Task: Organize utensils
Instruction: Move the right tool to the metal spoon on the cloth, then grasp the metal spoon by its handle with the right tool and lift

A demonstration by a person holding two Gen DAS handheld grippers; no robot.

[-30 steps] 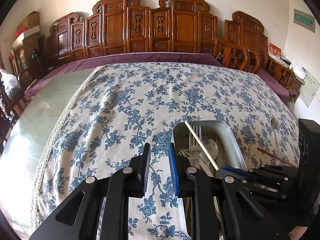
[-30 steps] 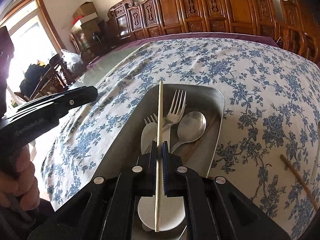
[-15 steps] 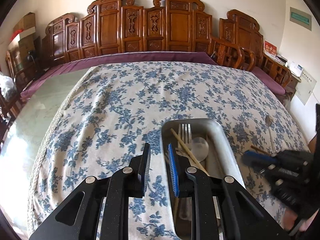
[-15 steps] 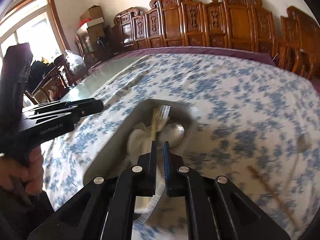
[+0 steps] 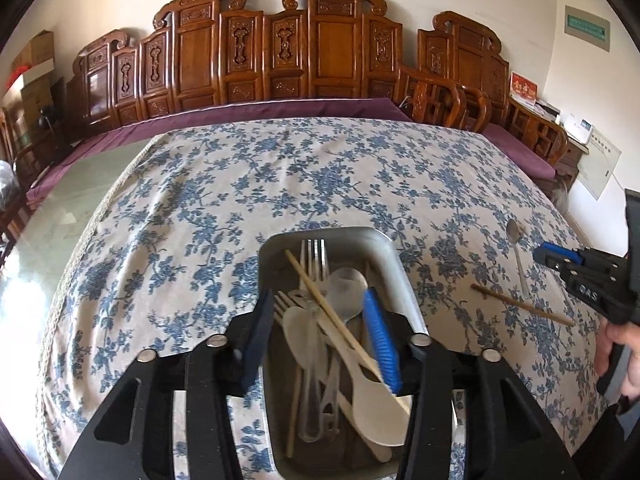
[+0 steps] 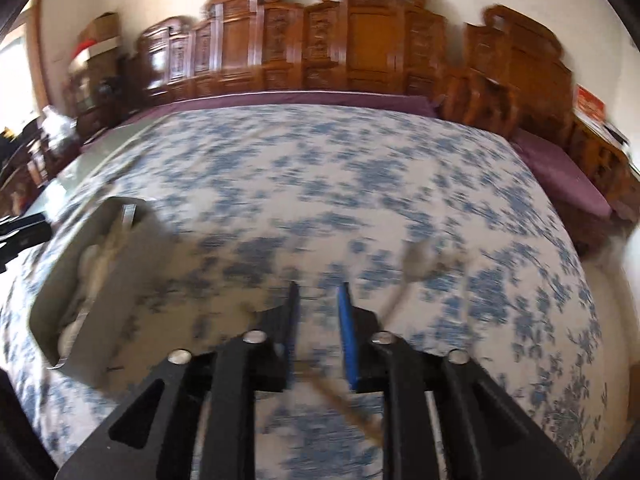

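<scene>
A metal tray (image 5: pixel 401 276) on the flowered cloth holds forks, pale spoons and chopsticks (image 5: pixel 320 300). My left gripper (image 5: pixel 318 314) hovers over the tray's near half with its jaws opening and nothing pressed between the pads. To the right, a loose wooden chopstick (image 5: pixel 520 305) and a metal spoon (image 5: pixel 515 240) lie on the cloth. My right gripper (image 5: pixel 541 251) is beside them, held by a hand. In the blurred right wrist view its jaws (image 6: pixel 318 300) are opening over that chopstick (image 6: pixel 348 406), gripping nothing; the spoon (image 6: pixel 416 264) lies just ahead and the tray (image 6: pixel 132 280) at left.
Carved wooden chairs (image 5: pixel 320 48) line the far side of the table behind a purple cloth edge (image 5: pixel 260 114). Bare glass tabletop (image 5: pixel 52 216) shows at the left. Flowered cloth (image 5: pixel 320 168) stretches beyond the tray.
The right gripper let the chopstick go into the tray, swung right to the loose chopstick and spoon, and began opening. The left gripper came over the tray and its jaws widened.
</scene>
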